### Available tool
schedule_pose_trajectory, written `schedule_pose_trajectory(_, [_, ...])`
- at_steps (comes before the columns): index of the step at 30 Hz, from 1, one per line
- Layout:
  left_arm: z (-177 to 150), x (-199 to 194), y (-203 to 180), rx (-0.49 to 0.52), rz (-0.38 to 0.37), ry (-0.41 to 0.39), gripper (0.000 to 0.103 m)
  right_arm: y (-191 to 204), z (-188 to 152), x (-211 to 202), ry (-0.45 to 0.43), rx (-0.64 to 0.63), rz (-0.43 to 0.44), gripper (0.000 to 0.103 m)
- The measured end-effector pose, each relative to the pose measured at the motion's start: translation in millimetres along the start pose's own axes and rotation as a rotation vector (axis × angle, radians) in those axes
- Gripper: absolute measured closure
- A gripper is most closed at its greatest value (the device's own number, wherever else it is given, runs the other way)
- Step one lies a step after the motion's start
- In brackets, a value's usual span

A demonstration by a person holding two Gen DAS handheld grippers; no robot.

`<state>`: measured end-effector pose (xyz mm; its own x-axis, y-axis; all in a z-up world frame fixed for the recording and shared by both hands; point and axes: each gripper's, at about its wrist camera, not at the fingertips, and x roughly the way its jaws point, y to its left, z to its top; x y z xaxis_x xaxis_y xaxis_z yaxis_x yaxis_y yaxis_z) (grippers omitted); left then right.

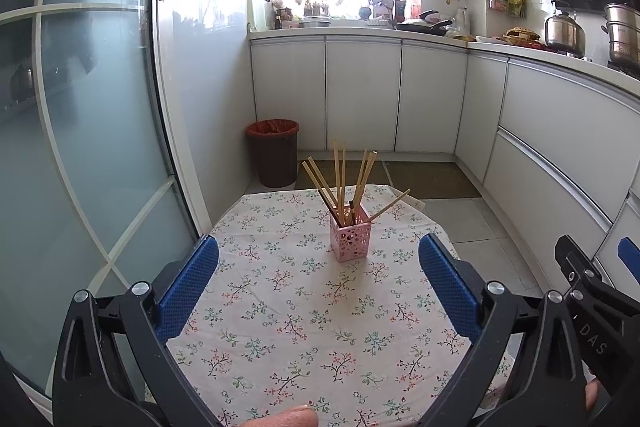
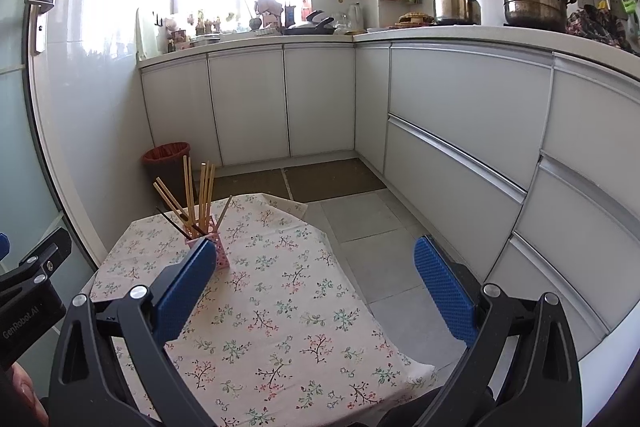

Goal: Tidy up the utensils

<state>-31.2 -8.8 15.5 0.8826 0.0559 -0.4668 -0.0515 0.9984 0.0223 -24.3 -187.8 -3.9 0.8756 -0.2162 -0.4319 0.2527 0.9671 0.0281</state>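
Toward the worktop's far edge a pink perforated plastic holder (image 1: 350, 238) is seen upright, wooden chopsticks (image 1: 341, 179) fanned out of it. Left tool (image 1: 319, 269) faces it squarely, nearer; right tool (image 2: 316, 273) sits off-side. Both gape wide, empty.

The pink holder (image 2: 218, 251) is partly hidden behind a blue gripper pad (image 2: 184, 291). Windowsill clutter (image 1: 320, 11) is too small to identify. The table's near edge is cut off.
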Motion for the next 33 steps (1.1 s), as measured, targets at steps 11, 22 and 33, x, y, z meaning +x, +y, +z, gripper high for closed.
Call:
schedule_pose_trajectory(11, [0.0,1.0,0.1,-0.003,-0.001,0.001,0.007,-0.9,-1.7,2.4,0.015,0.002,0.007,0.007])
schedule_pose_trajectory(22, [0.8,0.9,0.9,-0.005,0.001,0.0,0.007,-2.7,-1.7,4.3,0.021,0.001,0.017,0.007])
schedule_pose_trajectory(33, [-0.6,1.1,0.3,-0.008,0.005,0.002,0.007,-2.2,-3.2,5.0,0.026,-0.001,0.019,0.007])
